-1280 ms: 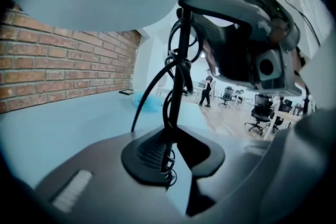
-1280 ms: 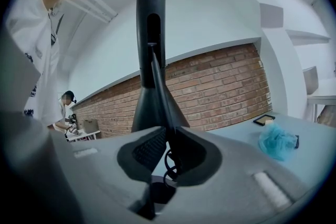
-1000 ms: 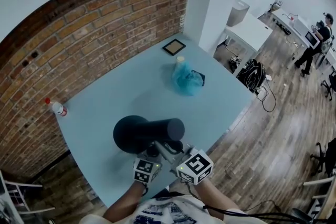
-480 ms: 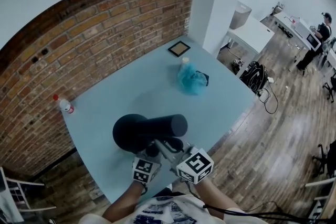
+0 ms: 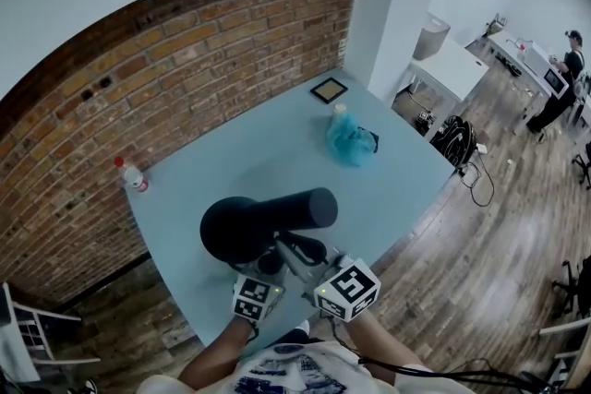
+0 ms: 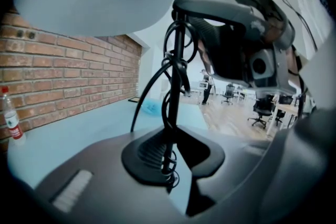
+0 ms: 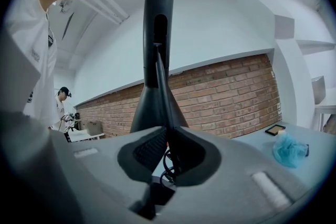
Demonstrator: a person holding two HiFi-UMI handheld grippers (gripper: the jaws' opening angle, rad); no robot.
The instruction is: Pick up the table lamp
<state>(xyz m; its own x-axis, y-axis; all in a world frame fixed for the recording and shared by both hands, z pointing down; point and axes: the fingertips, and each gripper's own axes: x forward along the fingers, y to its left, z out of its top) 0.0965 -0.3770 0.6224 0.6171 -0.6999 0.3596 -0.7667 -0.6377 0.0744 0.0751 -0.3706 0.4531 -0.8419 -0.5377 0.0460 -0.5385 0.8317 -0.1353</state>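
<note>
- Table lamp (image 5: 263, 221): over the near end of the table (image 5: 231, 161). My left claw (image 5: 266, 265) and right claw (image 5: 297, 259) sit side by side at its near side, its stem between each pair of jaws.
- Bottle (image 5: 132, 176): stands on the table, left of the lamp and farther back, at the edge by the brick wall (image 5: 138, 88).
- Bundle (image 5: 351, 141): on the table, beyond the lamp, to its right.
- Frame (image 5: 329, 89): flat on the table, beyond the lamp, past the bundle, at the far corner.
- Pillar (image 5: 397, 23): beyond the lamp, just behind the frame.
- Backpack (image 5: 460, 143): on the floor, right of the lamp, off the table.
</note>
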